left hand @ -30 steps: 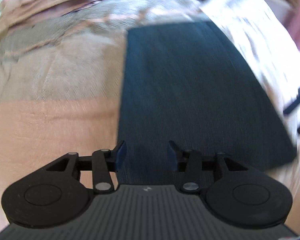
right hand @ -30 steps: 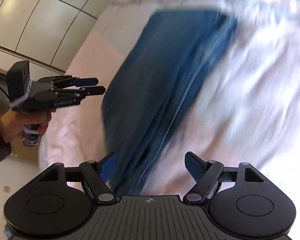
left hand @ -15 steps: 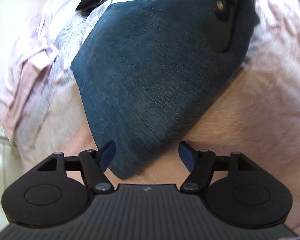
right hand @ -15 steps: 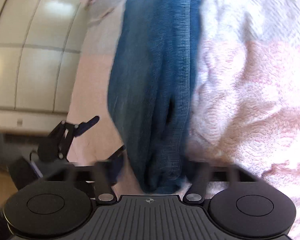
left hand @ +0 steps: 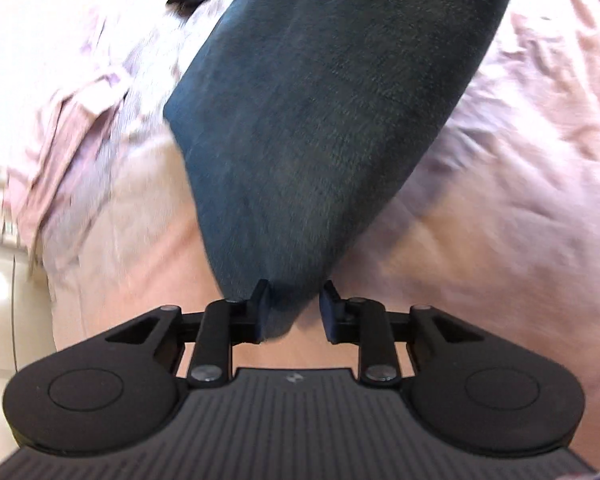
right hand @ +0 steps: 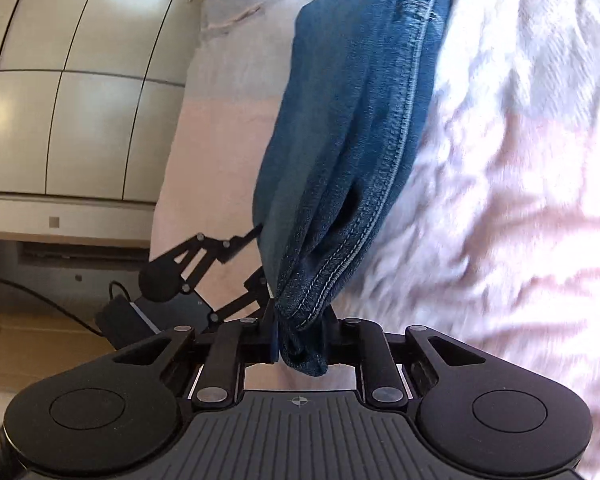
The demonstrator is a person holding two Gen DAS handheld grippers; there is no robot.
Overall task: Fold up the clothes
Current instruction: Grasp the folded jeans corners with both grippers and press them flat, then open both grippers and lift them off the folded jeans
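Slippage is looking like the main risk: the left gripper (left hand: pixel 292 312) has just been closing around a corner of the jeans (left hand: pixel 332 120), yet its right pad is standing clear of the cloth, so a lift could be dropping that corner and skewing the fold. The right gripper (right hand: pixel 300 340), jaws also just closing, is pinching a bunched, seamed edge, and thick layers may be creeping out. The jeans are lying on the pink bedspread (right hand: pixel 500 200), dark blue denim, already doubled lengthwise, pale stitching showing along one seam.
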